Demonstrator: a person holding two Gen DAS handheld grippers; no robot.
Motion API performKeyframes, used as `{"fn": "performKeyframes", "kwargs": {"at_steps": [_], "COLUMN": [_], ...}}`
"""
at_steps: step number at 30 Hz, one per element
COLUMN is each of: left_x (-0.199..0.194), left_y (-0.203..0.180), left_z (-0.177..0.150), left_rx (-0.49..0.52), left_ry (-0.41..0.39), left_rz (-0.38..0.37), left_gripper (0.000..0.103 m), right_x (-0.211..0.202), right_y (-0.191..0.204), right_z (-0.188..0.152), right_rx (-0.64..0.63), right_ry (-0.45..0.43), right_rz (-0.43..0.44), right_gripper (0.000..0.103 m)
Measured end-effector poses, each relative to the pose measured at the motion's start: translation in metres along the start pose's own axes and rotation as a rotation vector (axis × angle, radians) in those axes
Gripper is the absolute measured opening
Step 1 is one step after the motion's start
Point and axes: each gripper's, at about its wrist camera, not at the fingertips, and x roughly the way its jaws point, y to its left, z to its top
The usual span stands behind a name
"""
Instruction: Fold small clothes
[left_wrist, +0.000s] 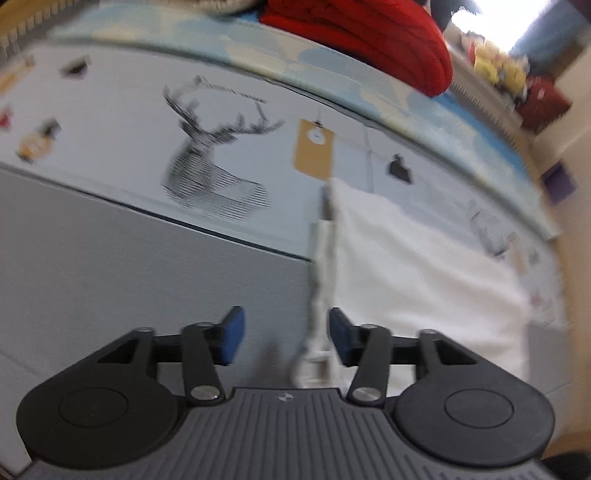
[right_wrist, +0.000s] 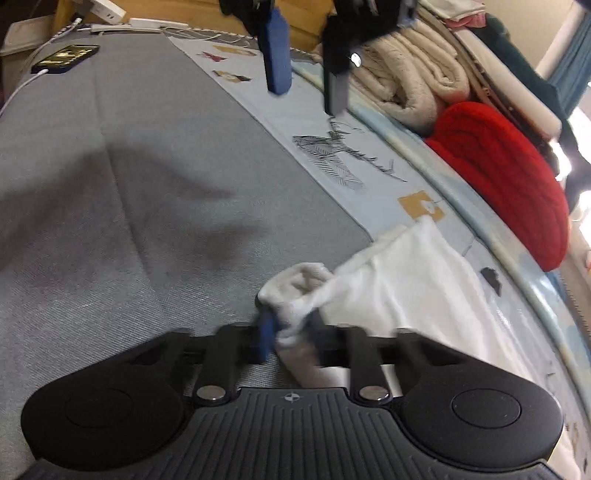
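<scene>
A small white garment (left_wrist: 424, 266) lies on the printed sheet at the right, its left hem running down toward my left gripper (left_wrist: 286, 334). That gripper is open; the thin hem strip sits between the blue pads (left_wrist: 232, 332) without being pressed. In the right wrist view, the right gripper (right_wrist: 290, 328) is shut on a bunched corner of the white garment (right_wrist: 406, 280), lifting it off the grey cover. The left gripper (right_wrist: 306, 86) hangs open above the far side, over the deer print.
A red knitted item (right_wrist: 509, 166) and rolled beige blankets (right_wrist: 406, 74) lie along the far edge. A phone on a cable (right_wrist: 66, 57) rests at the far left of the grey cover (right_wrist: 110, 221). The deer print (left_wrist: 207, 177) marks the pale sheet.
</scene>
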Motion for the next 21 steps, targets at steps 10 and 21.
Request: {"fn": "performKeyframes", "kwargs": {"at_steps": [10,21], "left_x": [0.079,0.016], "left_y": [-0.011,-0.04], "left_z": [0.017,0.028], "left_rx": [-0.298,-0.163], "left_ry": [0.159,-0.019], "left_rz": [-0.212,-0.078], "left_gripper": [0.08,0.009], "right_x": [-0.079,-0.121], "right_y": [-0.048,-0.069], "right_z": [0.004,0.004], "right_rx": [0.2,0.357], "right_ry": [-0.225,-0.301], "right_rz": [0.028,0.225], "right_gripper": [0.008,0.007]}}
